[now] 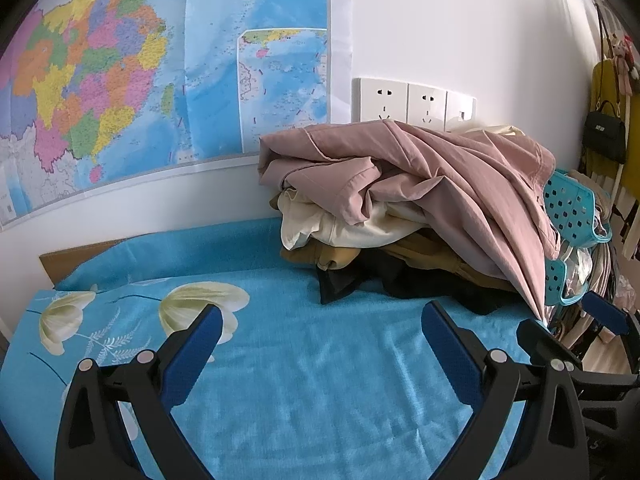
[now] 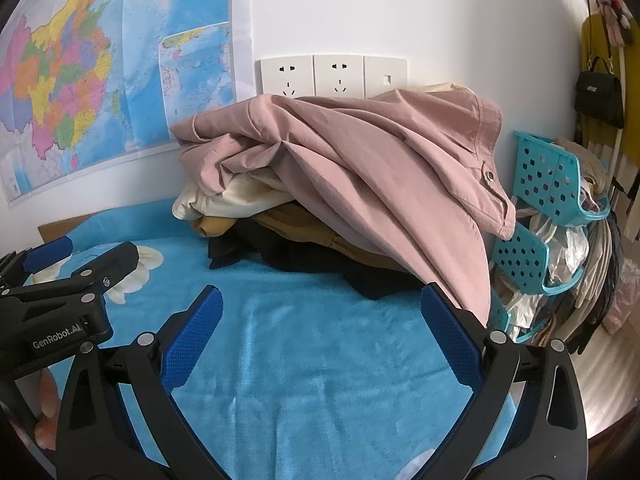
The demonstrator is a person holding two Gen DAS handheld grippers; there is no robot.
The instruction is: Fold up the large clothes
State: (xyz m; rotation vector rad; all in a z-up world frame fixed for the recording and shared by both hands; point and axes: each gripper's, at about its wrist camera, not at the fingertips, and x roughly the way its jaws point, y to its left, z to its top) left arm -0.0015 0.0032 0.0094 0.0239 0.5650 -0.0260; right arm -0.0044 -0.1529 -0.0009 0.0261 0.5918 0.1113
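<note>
Hovering over the blue floral bedsheet point(image 1: 304, 380), my left gripper point(image 1: 322, 330) has its blue-padded fingers spread wide with nothing between them. My right gripper point(image 2: 322, 312) is spread just as wide and also empty — it hangs near the pile's front edge, its right finger just in front of the hanging pink cloth; I cannot tell whether they touch.

I take the wall sockets point(image 2: 332, 76) as my landmark. Directly below them sits the clothes pile point(image 2: 340, 200), heaped against the wall at the far side of the bed. On top lies the pink garment point(image 1: 432, 184), crumpled; its long axis runs from the bunched end below and left of the sockets down to the right, where one end droops over the pile's edge toward the sheet. A snap button point(image 2: 489, 176) shows on its right-hand hem. Under it are a cream piece point(image 1: 320, 228), a mustard one point(image 2: 296, 224) and a black one point(image 1: 360, 280) at the bottom, spilling onto the sheet.

Right of the sockets, and lower, stands a teal perforated rack point(image 2: 548, 184) stuffed with bags. Left of the sockets hangs a colourful wall map point(image 1: 132, 80) — far right, a black handbag point(image 2: 599, 96).
</note>
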